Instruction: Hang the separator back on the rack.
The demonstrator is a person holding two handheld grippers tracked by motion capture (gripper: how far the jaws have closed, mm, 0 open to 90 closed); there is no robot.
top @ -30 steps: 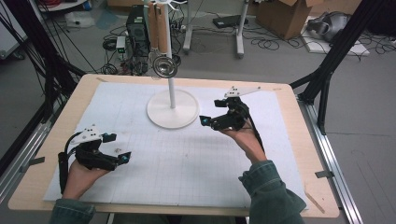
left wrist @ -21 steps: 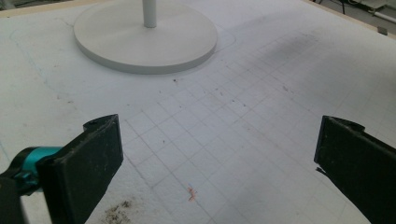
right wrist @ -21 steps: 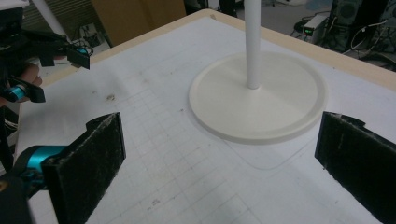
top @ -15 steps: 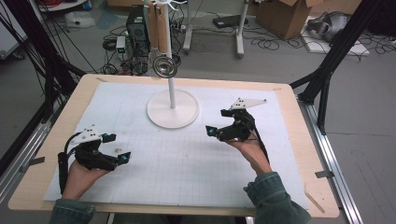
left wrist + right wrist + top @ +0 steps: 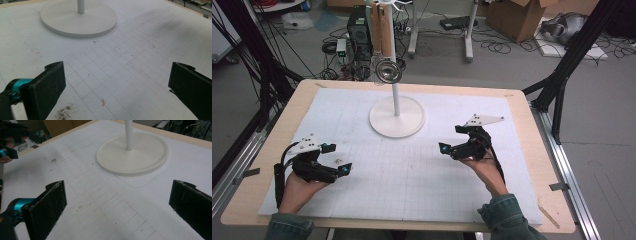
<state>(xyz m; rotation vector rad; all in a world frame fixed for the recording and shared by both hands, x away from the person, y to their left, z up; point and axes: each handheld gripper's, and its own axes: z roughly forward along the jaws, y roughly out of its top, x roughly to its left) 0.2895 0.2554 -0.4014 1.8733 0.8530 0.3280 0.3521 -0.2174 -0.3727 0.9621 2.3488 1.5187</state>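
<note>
White is the colour of the stand [image 5: 397, 116] that sits near the far middle of the table [image 5: 532, 165]. We see its round flat base lying on the white mat [image 5: 412, 175] with the thin lines on it. A thin white pole [image 5: 395, 97] goes straight up from the middle of the base, so the long way of the stand runs up and down. It does not lean. Up on the pole hangs a shiny round metal thing [image 5: 388, 71], and its hollow side looks toward us. We cannot tell just what it is.

We hold the left gripper [image 5: 334, 159] low over the near left part of the mat, well apart from the stand. Its jaws stand wide apart and hold nothing. In the left gripper view the stand's base [image 5: 78, 17] lies ahead, past the two black jaws, a bit to the left.

We hold the right gripper [image 5: 451, 145] over the right part of the mat, near the base but not touching it. Its jaws are wide apart too, with nothing between them. It points to the left and a little away from us. In the right gripper view the base [image 5: 132, 157] and the pole [image 5: 129, 135] lie ahead, and the other gripper [image 5: 15, 137] shows far off at the top left corner
</note>
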